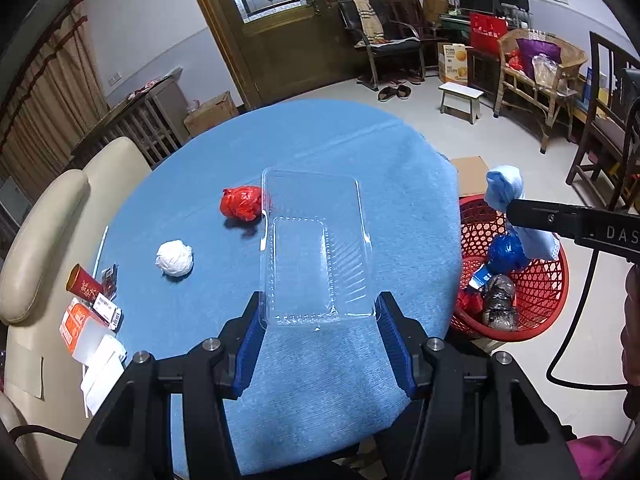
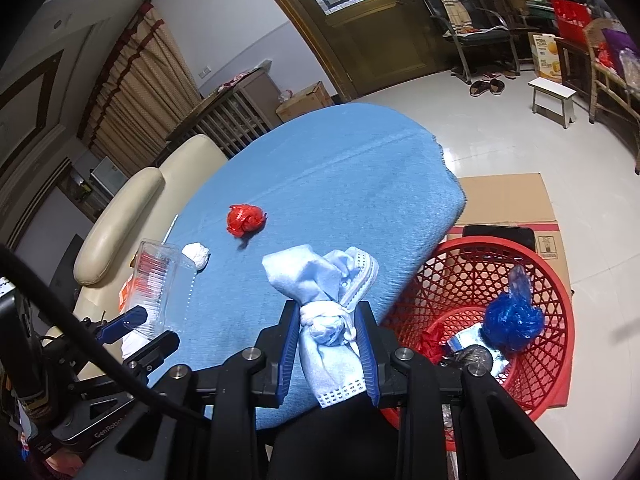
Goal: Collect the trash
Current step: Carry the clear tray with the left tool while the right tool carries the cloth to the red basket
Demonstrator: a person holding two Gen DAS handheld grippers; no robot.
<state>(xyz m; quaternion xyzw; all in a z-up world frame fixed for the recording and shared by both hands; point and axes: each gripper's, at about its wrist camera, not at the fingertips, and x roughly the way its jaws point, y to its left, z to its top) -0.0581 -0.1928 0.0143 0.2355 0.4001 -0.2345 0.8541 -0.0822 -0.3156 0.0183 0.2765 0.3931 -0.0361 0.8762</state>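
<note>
Both jaws clamp light trash: your left gripper (image 1: 318, 316) pinches the flimsy tray (image 1: 316, 240) by its sides, your right gripper (image 2: 328, 340) squeezes the soft mask bundle (image 2: 324, 280) at its knot.

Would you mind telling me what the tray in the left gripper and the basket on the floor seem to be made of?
The tray looks like thin clear plastic, glossy: the blue cloth shows through it and its ribs catch glints. The basket looks like moulded red plastic, with a smooth, slightly shiny open lattice.

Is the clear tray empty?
Empty. Through the clear tray, held by the left gripper, only the blue tablecloth shows.
</note>
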